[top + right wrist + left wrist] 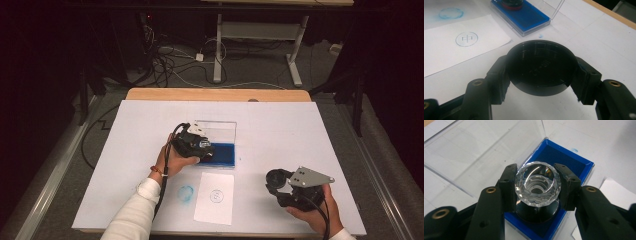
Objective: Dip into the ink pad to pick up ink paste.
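Right now I see the blue ink pad box [223, 154] lying open on the tabletop [280, 135], its clear lid [220, 131] standing up behind it. Inside the box, my left tool [537, 185] is clamped on the faceted crystal knob of the stamp [537, 183]; the stamp stands upright, its axis vertical, its dark base down on the blue pad. My right tool [541, 71] is closed around a round black cap [541, 68], held just above the bare tabletop, well apart from the box, with its flat face turned up toward the camera. Between the two tools lies a white paper slip [214, 197] bearing a round blue stamp mark [466, 38]. Just left of the slip, a smudged blue ring [186, 192] marks the tabletop itself.
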Demonstrator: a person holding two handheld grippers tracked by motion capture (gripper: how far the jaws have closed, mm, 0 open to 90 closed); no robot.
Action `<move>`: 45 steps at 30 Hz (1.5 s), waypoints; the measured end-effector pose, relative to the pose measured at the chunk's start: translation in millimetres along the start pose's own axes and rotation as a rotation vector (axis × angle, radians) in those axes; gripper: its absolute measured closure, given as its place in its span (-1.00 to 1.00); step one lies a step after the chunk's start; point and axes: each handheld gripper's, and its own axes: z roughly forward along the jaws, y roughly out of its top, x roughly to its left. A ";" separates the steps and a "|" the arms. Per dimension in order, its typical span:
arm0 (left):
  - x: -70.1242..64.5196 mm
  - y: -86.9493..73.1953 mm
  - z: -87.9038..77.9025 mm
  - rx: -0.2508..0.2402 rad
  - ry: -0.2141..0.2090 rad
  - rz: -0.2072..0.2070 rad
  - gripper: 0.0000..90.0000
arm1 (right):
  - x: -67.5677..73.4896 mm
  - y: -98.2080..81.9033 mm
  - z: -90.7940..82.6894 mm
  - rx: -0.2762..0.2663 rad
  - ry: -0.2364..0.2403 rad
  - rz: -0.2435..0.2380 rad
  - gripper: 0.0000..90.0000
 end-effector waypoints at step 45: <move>1.5 15.0 -30.1 -0.043 -0.017 0.009 0.22 | -4.7 2.4 4.3 -0.012 -0.006 0.009 -0.14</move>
